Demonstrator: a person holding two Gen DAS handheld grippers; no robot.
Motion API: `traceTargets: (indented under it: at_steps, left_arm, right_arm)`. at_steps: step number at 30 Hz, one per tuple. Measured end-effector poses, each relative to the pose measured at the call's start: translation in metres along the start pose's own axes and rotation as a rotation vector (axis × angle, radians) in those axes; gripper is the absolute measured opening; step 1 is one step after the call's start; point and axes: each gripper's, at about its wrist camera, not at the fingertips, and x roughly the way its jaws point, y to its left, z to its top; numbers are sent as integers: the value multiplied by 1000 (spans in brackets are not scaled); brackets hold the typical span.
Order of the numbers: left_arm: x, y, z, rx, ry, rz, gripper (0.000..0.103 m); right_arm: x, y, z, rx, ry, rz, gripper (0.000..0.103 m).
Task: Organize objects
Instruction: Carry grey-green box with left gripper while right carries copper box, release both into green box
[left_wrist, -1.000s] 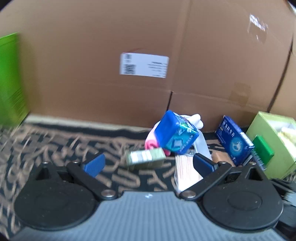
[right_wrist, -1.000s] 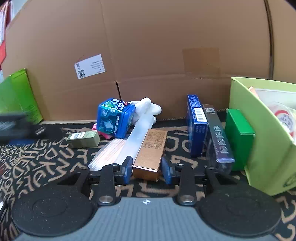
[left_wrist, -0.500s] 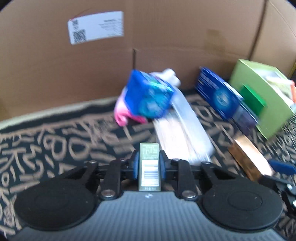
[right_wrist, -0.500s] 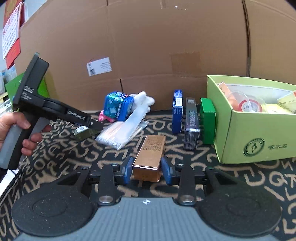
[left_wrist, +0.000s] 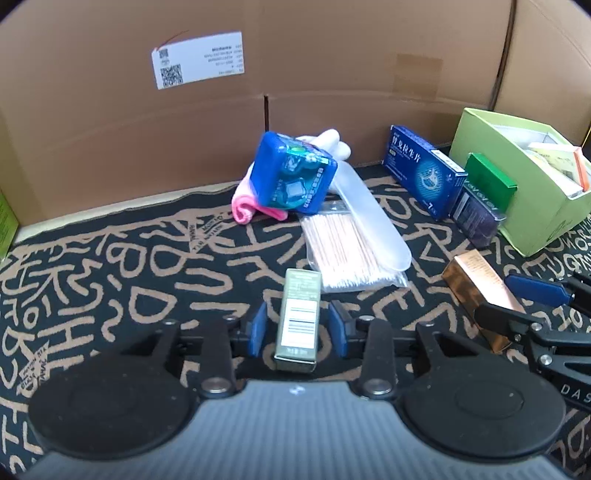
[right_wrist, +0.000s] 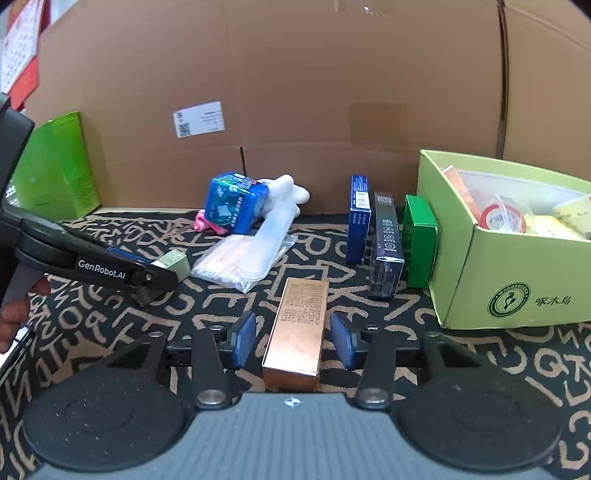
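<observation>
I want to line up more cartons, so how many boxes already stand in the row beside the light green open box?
3: the blue box farthest from the light green open box, the dark box in the middle, the green box against it. Others could be hidden behind them.

Black patterned mat (right_wrist: 480, 354) — copper box (right_wrist: 301, 328), olive box (left_wrist: 299, 314), swab packet (left_wrist: 347, 251), green carton (right_wrist: 517, 266).
</observation>
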Motion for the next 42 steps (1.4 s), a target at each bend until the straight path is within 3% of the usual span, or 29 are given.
traceTargets:
  at_steps: [1, 3, 4, 7, 13, 19, 25, 29, 37, 42]
  left_arm:
    - [1, -1, 0, 0, 7, -5, 34]
    - [3, -4, -2, 8, 19, -10, 22]
    - [3, -6, -4, 13, 19, -6, 22]
    - [-5, -10, -7, 5, 14, -25, 22]
    - [-36, -29, 2, 1, -53, -125, 22]
    - [-70, -75, 29, 53, -160, -236, 22]
    - [-83, -137, 63, 110, -226, -322, 22]
    - [-72, -178, 88, 109, -228, -379, 22]
    - [-17, -244, 116, 97, -229, -431, 22]
    - [15, -265, 127, 112, -225, -442, 22]
  right_arm:
    - [2, 0, 0, 4, 2, -3, 49]
    - [6, 0, 0, 11, 7, -8, 47]
    - [7, 1, -1, 12, 13, -9, 39]
    - [7, -4, -4, 26, 18, 2, 36]
    - [-14, -6, -4, 46, -19, 26, 35]
    - [-55, -22, 8, 45, -134, 0, 35]
    - [-101, -57, 26, 64, -276, -88, 35]
    - [-117, -88, 37, 65, -332, -181, 35]
    - [-117, -167, 56, 80, -374, -397, 35]
    - [-92, -217, 63, 109, -352, -465, 35]
